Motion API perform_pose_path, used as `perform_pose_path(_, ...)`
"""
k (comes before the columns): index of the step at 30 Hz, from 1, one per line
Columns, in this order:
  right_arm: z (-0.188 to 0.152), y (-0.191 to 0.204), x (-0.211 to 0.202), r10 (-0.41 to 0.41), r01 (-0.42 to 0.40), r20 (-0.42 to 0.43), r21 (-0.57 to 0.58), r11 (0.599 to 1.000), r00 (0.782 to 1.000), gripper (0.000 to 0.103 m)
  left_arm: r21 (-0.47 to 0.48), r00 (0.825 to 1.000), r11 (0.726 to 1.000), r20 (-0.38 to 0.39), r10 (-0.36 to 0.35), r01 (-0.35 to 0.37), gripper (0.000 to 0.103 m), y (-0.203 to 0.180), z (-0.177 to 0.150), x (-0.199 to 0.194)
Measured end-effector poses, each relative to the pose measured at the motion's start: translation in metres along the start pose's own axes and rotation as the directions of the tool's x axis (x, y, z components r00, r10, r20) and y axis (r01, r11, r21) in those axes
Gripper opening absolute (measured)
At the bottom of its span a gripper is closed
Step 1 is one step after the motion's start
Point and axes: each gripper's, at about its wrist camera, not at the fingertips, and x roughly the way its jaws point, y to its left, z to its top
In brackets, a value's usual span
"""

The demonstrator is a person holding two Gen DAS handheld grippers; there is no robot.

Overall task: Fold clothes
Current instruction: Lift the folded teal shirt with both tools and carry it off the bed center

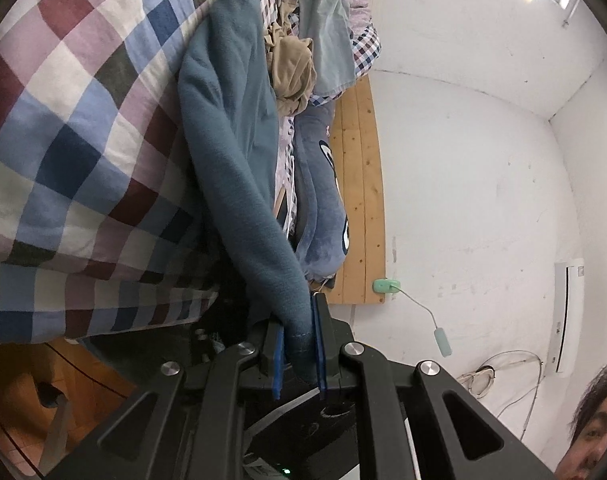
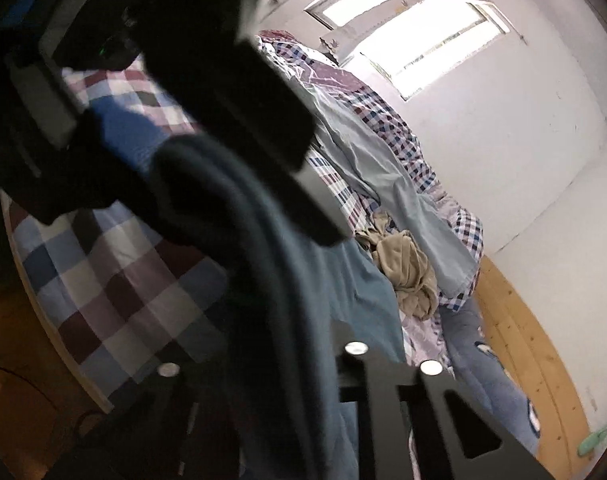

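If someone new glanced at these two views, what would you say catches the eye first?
First, the teal fleece, stretched from the checked quilt down into the left gripper, whose blue pads are shut on its cuff. In the right wrist view the same fleece drapes right over the lens area, hiding the right gripper's fingers. Behind it lie a crumpled tan garment and a pale green one on the bed.
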Motion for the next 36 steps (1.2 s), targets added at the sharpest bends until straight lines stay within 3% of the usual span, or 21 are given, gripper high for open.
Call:
perform_pose_path(1,0.000,-0.002,0.001,0.008,-0.008,-0.003,0.008,1.000,1.000,0.008,-0.002,1.000,1.000,0.001,-0.009,0.009,0.026,0.000,0.001,0.000)
perform_pose_path(3,0.002,-0.008,0.000,0.025,-0.025,-0.004,0.032,0.999,1.000,0.008,0.005,1.000,1.000,0.018,-0.025,0.025,0.077,-0.003,0.003,-0.002)
perform_pose_path(5,0.003,-0.016,0.000,0.044,-0.044,-0.001,0.072,0.996,0.999,0.008,0.019,0.999,0.999,0.040,-0.028,0.027,0.083,-0.006,0.006,-0.004)
perform_pose_path(12,0.004,-0.056,-0.003,0.138,-0.140,0.025,0.292,0.946,0.990,0.007,0.034,0.982,0.990,0.136,0.133,-0.138,0.083,-0.008,0.035,-0.013)
perform_pose_path(19,0.002,-0.091,-0.021,0.164,-0.180,0.074,0.408,0.895,0.984,0.007,0.136,0.954,0.954,0.177,0.243,-0.268,0.083,-0.025,0.092,0.009)
perform_pose_path(23,0.000,-0.106,-0.029,0.158,-0.188,0.104,0.446,0.875,0.982,0.007,0.134,0.943,0.941,0.171,0.287,-0.311,0.083,-0.020,0.129,0.030)
perform_pose_path(30,-0.011,-0.135,-0.034,0.161,-0.209,0.135,0.543,0.813,0.978,0.007,0.187,0.940,0.925,0.152,0.304,-0.330,0.081,-0.027,0.177,0.060)
perform_pose_path(31,-0.012,-0.138,-0.035,0.161,-0.212,0.140,0.554,0.805,0.977,0.007,0.190,0.941,0.925,0.143,0.307,-0.331,0.079,-0.028,0.182,0.063)
perform_pose_path(34,-0.013,-0.145,-0.038,0.156,-0.212,0.145,0.568,0.795,0.977,0.007,0.159,0.938,0.926,0.120,0.326,-0.342,0.055,-0.026,0.195,0.073)
perform_pose_path(36,-0.013,-0.147,-0.039,0.154,-0.209,0.144,0.569,0.795,0.978,0.007,0.133,0.941,0.933,0.107,0.322,-0.335,0.032,-0.021,0.202,0.077)
